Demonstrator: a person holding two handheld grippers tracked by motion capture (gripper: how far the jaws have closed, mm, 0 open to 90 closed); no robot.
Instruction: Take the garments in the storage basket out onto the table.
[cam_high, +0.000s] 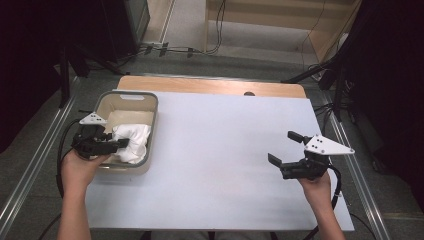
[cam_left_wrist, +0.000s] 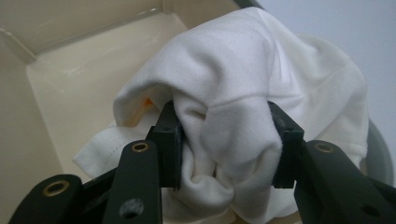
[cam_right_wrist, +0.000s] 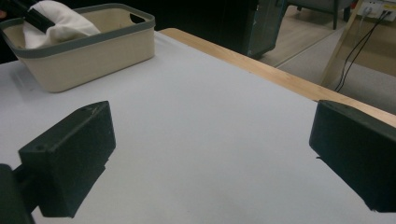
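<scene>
No readable brand, label or print on anything in frame, cloth and basket included. White cloth (cam_high: 131, 143) is plain, soft knit-looking fabric, bunched into a rounded lump with deep folds; a stitched hem shows along one loose edge in the left gripper view, and a small orange spot sits in the shadow under a fold, can't tell what it is. Cloth sits inside the basket (cam_high: 154, 107), in the half nearer the person, bulging a little above the rim. Basket is cream plastic with a grey rim band and a handle slot in the far wall, standing at the left side of the table (cam_high: 225, 150) on the pale sheet surface; wooden edge strip visible along the table's far side. Left gripper (cam_high: 122, 143) reaches in over the basket's left wall, jaws clamped on a thick wad of the cloth: fabric is squeezed between both pads (cam_left_wrist: 172, 140) and puffs out above and below them. Jaws stand fairly wide apart because of the wad's bulk, but the pads press in on both sides. Right gripper (cam_high: 286, 148) is well apart from the basket, held over bare table at the right side, jaws spread wide with nothing between them; in the right gripper view just table surface shows through the gap, basket and cloth far off at upper left.
</scene>
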